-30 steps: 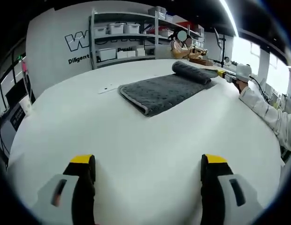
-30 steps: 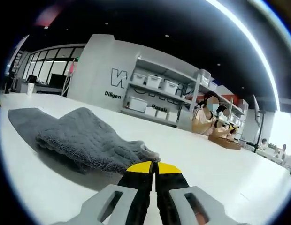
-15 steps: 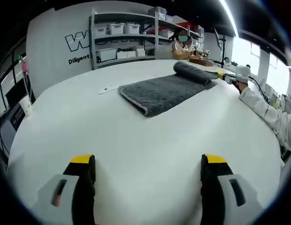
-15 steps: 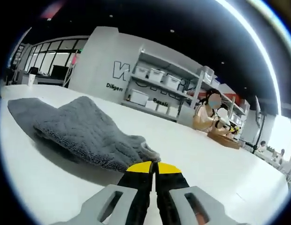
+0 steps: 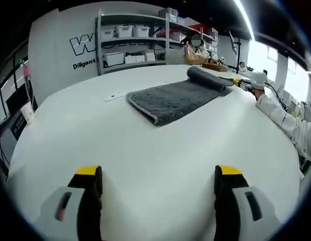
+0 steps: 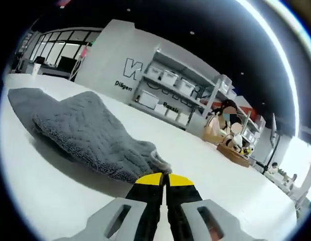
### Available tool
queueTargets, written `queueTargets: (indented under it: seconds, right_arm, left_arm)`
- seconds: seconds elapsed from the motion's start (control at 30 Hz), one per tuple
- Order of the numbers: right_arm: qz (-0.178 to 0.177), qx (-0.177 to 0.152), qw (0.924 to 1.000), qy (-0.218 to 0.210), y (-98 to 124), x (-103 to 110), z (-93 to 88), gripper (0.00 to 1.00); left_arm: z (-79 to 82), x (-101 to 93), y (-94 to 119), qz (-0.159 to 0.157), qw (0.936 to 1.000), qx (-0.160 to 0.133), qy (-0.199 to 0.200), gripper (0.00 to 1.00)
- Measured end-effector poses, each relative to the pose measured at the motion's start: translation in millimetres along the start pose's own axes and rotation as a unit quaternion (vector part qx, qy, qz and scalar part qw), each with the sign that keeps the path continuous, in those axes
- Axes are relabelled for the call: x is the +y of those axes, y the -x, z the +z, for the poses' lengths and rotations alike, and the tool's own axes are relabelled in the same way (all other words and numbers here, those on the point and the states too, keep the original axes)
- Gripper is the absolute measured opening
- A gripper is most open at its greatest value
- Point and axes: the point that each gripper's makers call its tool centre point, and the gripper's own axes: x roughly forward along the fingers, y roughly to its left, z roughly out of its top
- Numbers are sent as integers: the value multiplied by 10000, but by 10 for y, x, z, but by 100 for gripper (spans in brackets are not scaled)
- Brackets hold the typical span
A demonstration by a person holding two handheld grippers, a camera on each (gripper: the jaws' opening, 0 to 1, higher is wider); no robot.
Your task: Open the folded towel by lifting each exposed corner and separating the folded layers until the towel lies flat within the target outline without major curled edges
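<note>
A grey quilted towel lies folded on the white table, far from my left gripper, which hangs open over bare table near the front edge. The towel's far end is turned over into a raised roll. My right gripper shows at that roll's right end, held by a white-sleeved arm. In the right gripper view my right gripper is shut, with the towel's corner pinched at its tips. From there the towel humps up and runs away to the left.
Metal shelves with white bins stand behind the table against a lettered wall. A person sits at the far side beside a wooden tray. A small tape mark lies left of the towel. The table's edge curves down at the left.
The right gripper view has tilted and shifted a little, still holding the corner. In the left gripper view the raised roll has drifted slightly to the right. My left gripper has stayed put.
</note>
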Motion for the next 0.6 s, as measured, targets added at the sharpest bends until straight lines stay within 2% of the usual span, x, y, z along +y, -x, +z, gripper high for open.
queueTargets:
  seconds: [0.33, 0.6]
  right_arm:
    - [-69, 143, 9981, 592, -40, -45, -42, 0]
    - [-155, 218, 9960, 847, -74, -123, -81, 0]
  left_arm:
    - [0, 8, 6, 12, 10000, -3, -6, 91]
    - [1, 5, 11, 14, 10000, -13, -1, 91]
